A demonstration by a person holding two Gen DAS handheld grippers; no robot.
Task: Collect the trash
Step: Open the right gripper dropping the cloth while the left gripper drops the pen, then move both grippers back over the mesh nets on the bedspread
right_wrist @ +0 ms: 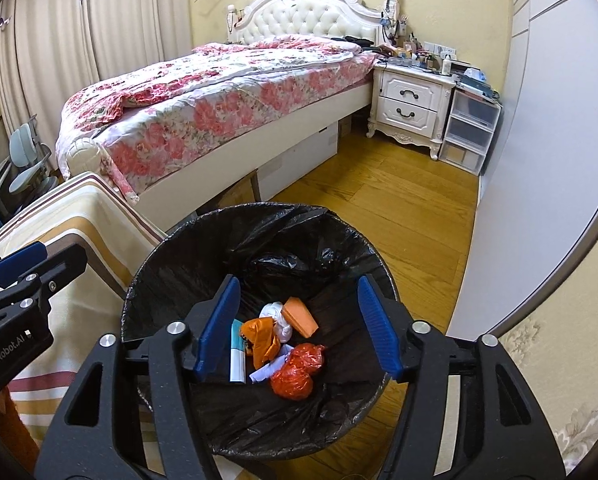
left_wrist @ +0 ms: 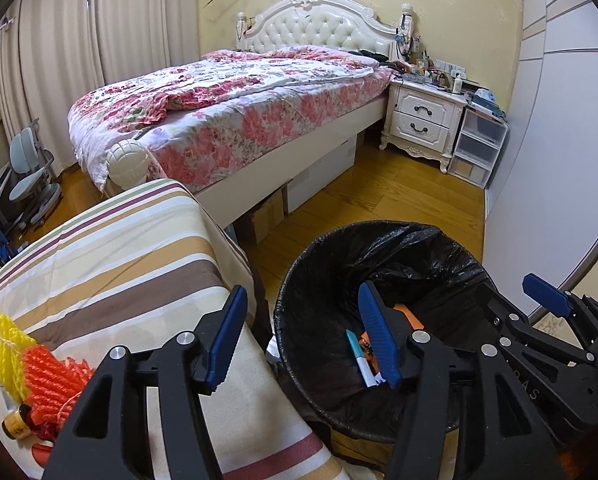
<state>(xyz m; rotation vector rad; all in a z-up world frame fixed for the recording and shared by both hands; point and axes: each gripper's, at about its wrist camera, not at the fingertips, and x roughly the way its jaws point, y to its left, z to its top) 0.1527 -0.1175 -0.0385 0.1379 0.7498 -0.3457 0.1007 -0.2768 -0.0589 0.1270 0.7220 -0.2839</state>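
Note:
A round bin with a black liner (right_wrist: 167,240) stands on the wood floor beside a striped-cloth table (left_wrist: 119,256). Inside lie a teal-and-white marker (right_wrist: 237,354), an orange wrapper (right_wrist: 261,340), an orange block (right_wrist: 301,316), crumpled white paper (right_wrist: 275,314) and a red bag (right_wrist: 295,372). My right gripper (right_wrist: 299,328) hangs open over the bin's mouth, nothing between its fingers. My left gripper (left_wrist: 303,344) is open too, straddling the bin's left rim (left_wrist: 283,292) and the table edge, with nothing in it. Yellow netting (left_wrist: 5,344), orange netting (left_wrist: 51,380) and a small brown bottle (left_wrist: 17,424) lie on the table.
A bed with a floral quilt (left_wrist: 227,112) fills the middle of the room, with cardboard boxes (left_wrist: 265,216) under it. A white nightstand (left_wrist: 419,120) and plastic drawers (left_wrist: 477,144) stand at the back right. A pale wardrobe door (left_wrist: 547,152) runs along the right.

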